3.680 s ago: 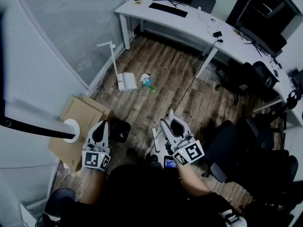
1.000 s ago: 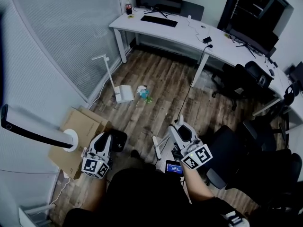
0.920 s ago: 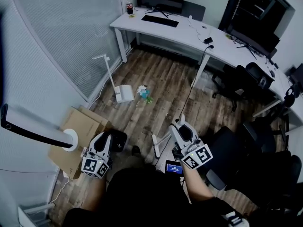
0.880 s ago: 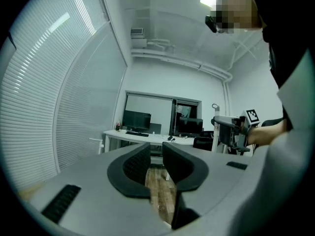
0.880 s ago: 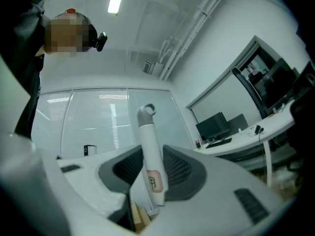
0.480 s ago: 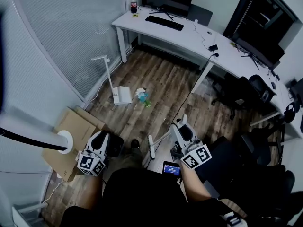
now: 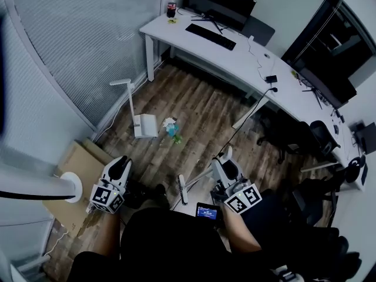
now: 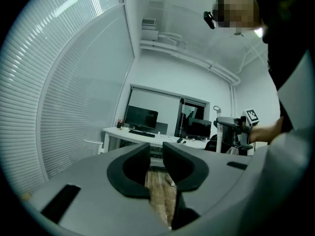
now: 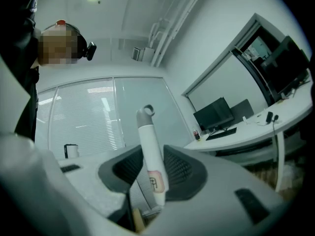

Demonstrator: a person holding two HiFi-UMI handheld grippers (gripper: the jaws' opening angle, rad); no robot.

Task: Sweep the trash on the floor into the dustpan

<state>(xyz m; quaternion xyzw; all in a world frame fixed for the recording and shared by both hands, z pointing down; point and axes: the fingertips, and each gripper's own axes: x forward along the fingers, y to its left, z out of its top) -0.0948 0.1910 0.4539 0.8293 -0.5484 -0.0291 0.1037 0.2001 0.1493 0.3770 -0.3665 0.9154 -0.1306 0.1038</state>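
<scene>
A small heap of trash (image 7: 170, 127), white and blue-green, lies on the wooden floor. Just left of it stands a white dustpan (image 7: 144, 124) with a tall upright handle (image 7: 128, 98). My right gripper (image 7: 224, 159) is shut on the white handle (image 9: 150, 154) of a broom, whose grey loop end sticks up past the jaws. The broom's head (image 7: 182, 189) hangs low, left of that gripper and well short of the trash. At the lower left, my left gripper (image 7: 121, 163) is open; its jaws (image 8: 156, 156) stand a little apart with only floor showing between them.
A long white desk (image 7: 235, 54) with a monitor (image 7: 220, 2), keyboard (image 7: 210, 29) and bottle (image 7: 171, 9) lines the far side. Dark office chairs (image 7: 294, 137) stand at the right. A flat cardboard sheet (image 7: 70, 172) lies by the left glass wall. A cable (image 7: 235, 135) crosses the floor.
The person has walked toward the trash with both grippers, so the dustpan and trash lie nearer. The broom head has travelled along with the right gripper. Neither grip has changed.
</scene>
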